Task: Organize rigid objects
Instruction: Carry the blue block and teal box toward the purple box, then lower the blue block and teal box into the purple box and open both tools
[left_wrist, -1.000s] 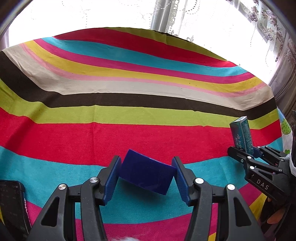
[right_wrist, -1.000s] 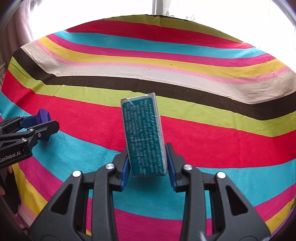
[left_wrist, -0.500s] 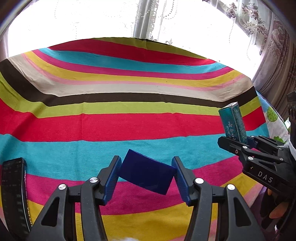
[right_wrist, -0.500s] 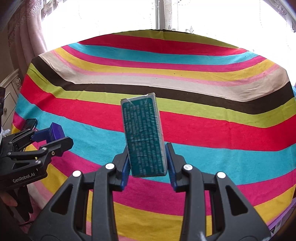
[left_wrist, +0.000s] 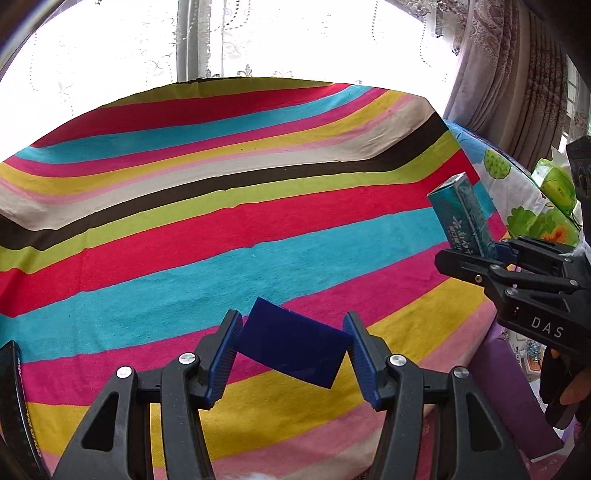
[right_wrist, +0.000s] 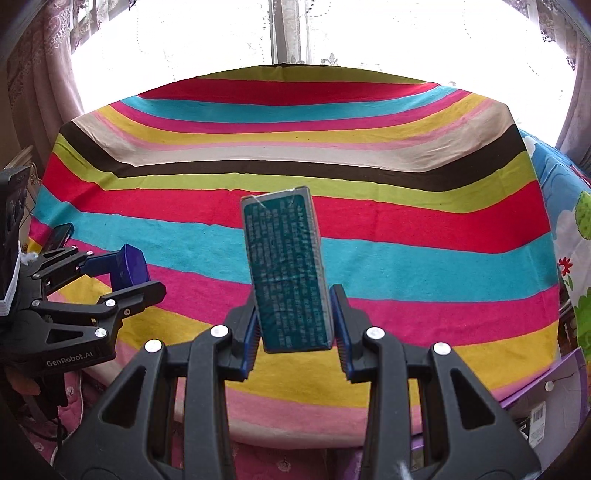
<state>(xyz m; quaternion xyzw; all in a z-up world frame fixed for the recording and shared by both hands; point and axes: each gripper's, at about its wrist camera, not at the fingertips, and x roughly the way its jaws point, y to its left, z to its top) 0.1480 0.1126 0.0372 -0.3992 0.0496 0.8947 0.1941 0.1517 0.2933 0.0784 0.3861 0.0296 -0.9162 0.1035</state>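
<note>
My left gripper (left_wrist: 293, 350) is shut on a dark blue block (left_wrist: 291, 347), which sits tilted between the blue pads above the striped cloth (left_wrist: 221, 206). A tall teal box (right_wrist: 286, 273) with white print stands upright in my right gripper (right_wrist: 295, 325), clamped at its lower end. The same teal box (left_wrist: 461, 216) and right gripper (left_wrist: 491, 254) show at the right edge of the left wrist view. In the right wrist view the left gripper (right_wrist: 122, 273) with the blue block (right_wrist: 129, 264) is at the left.
A black remote (left_wrist: 11, 398) lies at the cloth's left edge. A fruit-print cloth (left_wrist: 517, 199) adjoins on the right, and a purple box (right_wrist: 546, 387) sits below the near right corner. Bright window with lace curtains (left_wrist: 240, 40) behind the far edge.
Both grippers have pulled back toward the near edge of the cloth, each still gripping its object. More near stripes and the room's right side have come into view. The left gripper has rolled.
</note>
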